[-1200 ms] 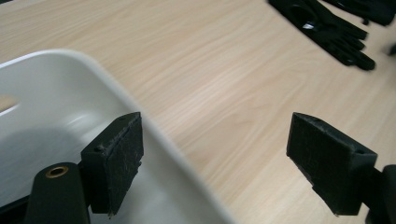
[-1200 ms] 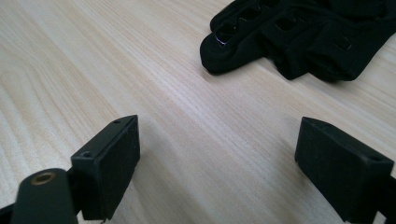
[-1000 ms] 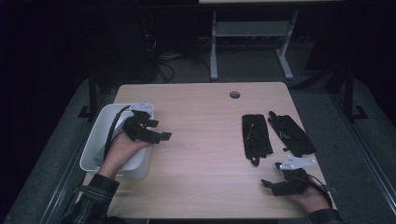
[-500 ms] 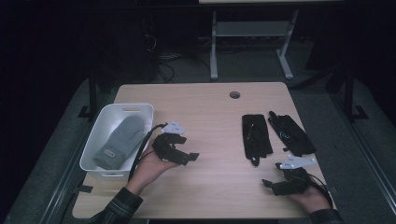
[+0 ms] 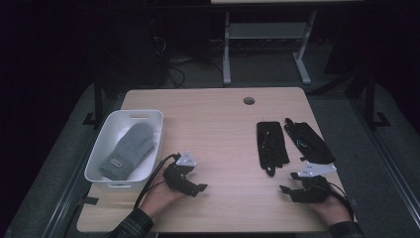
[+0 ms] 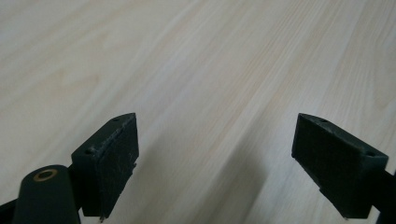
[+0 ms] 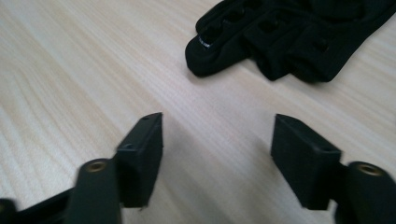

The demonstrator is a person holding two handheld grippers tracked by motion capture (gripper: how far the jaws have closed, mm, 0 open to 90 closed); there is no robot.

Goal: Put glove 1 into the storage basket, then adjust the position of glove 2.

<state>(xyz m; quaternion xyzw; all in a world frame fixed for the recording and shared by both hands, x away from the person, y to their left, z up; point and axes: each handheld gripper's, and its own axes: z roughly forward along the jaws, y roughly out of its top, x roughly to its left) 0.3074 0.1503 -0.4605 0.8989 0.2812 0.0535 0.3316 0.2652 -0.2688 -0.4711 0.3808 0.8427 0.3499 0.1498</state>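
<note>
Grey mitten [image 5: 128,150] is seen in white bin [image 5: 149,116], worktop [image 5: 218,129] at 9 o'clock. Left tool [image 5: 194,187] released, nothing gripped. Black gloves [image 5: 271,144] at 3 o'clock. Right tool [image 5: 287,191] jaws just closing, nothing between.
</note>
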